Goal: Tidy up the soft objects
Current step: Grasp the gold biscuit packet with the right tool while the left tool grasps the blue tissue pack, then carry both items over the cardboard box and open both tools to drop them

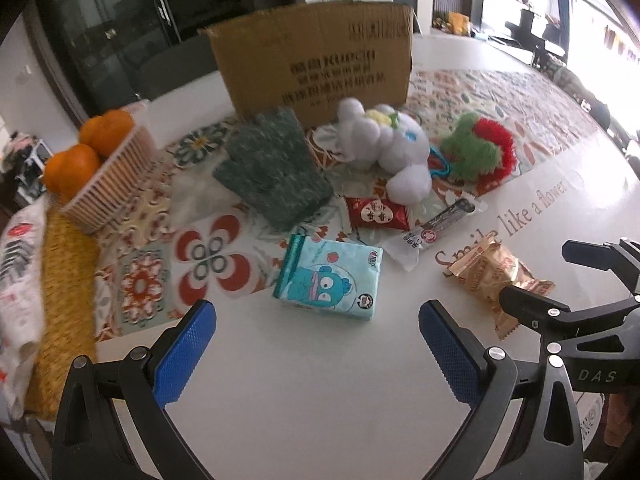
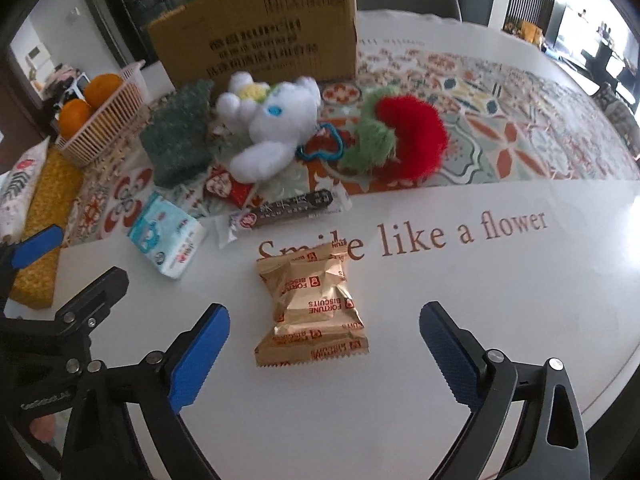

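A white plush toy (image 1: pixel 394 148) (image 2: pixel 268 128), a green knitted glove (image 1: pixel 272 168) (image 2: pixel 180 132) and a red-and-green fluffy toy (image 1: pixel 478 146) (image 2: pixel 400 136) lie on the patterned cloth in front of a cardboard box (image 1: pixel 316 64) (image 2: pixel 256 28). My left gripper (image 1: pixel 318 344) is open and empty, just short of a blue tissue pack (image 1: pixel 330 278) (image 2: pixel 168 236). My right gripper (image 2: pixel 324 348) is open and empty, with a gold biscuit packet (image 2: pixel 312 304) (image 1: pixel 496 276) lying between its fingers on the table.
A basket (image 1: pixel 112 184) (image 2: pixel 100 120) with oranges stands at the left. A red snack packet (image 1: pixel 378 212) (image 2: pixel 226 188) and a dark snack bar (image 1: pixel 440 222) (image 2: pixel 288 208) lie mid-table. A yellow mat (image 1: pixel 68 300) and a patterned pillow (image 1: pixel 16 280) lie at the left edge.
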A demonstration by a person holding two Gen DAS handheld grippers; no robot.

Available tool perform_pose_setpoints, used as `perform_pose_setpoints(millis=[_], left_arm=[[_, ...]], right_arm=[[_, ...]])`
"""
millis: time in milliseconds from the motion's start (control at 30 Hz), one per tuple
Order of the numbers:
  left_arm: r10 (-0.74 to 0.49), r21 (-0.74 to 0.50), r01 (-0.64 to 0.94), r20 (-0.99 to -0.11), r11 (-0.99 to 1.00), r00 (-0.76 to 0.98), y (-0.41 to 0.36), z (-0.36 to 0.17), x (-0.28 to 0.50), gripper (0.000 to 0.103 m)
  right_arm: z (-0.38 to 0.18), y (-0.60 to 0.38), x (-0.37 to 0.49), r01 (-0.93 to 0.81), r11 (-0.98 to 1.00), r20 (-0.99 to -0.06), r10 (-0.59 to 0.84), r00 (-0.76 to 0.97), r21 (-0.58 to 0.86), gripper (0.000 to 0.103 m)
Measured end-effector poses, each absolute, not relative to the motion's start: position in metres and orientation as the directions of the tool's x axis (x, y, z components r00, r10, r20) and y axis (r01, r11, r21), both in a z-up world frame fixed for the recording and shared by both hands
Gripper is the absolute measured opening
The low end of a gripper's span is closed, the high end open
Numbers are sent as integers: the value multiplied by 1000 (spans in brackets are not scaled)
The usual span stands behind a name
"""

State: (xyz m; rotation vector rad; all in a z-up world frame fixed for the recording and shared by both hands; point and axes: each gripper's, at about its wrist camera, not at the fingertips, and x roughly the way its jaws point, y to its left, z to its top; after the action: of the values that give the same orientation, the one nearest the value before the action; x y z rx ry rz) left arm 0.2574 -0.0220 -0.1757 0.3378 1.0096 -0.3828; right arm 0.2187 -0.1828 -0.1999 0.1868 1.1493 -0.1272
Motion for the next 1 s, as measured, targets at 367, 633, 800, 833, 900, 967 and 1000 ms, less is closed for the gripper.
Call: perform_pose_setpoints(millis=[367, 633, 800, 833, 900, 967, 1000], left_arm=[[-173, 62, 515, -902, 855, 395, -33, -212, 288, 103], [-200, 14, 518, -913, 855, 354, -32, -225, 301, 79], [-212, -3, 513, -913, 859, 349, -31, -226, 303, 75], [-213, -6, 511, -913, 860, 348, -31, -226, 301, 75], [-210, -9, 501, -915, 865, 346, -32, -225, 297, 75], [-214, -24, 485, -915, 874, 342, -32, -222, 292, 75], [-211, -27, 471, -916, 882, 342, -32, -220, 289, 74]], right_arm=[[-229, -189, 242, 217, 974, -947, -7, 321, 67, 83], [-236, -185, 251, 211, 975, -954, 0, 300, 66, 60], [-238, -182, 252, 206, 977, -953, -7, 301, 58, 53], [-238, -182, 252, 210, 976, -952, -4, 305, 63, 52], [-238, -183, 251, 215, 974, -952, 2, 308, 71, 52], [-236, -185, 249, 218, 973, -951, 7, 310, 79, 52], [-235, -186, 247, 216, 973, -949, 7, 314, 79, 52]])
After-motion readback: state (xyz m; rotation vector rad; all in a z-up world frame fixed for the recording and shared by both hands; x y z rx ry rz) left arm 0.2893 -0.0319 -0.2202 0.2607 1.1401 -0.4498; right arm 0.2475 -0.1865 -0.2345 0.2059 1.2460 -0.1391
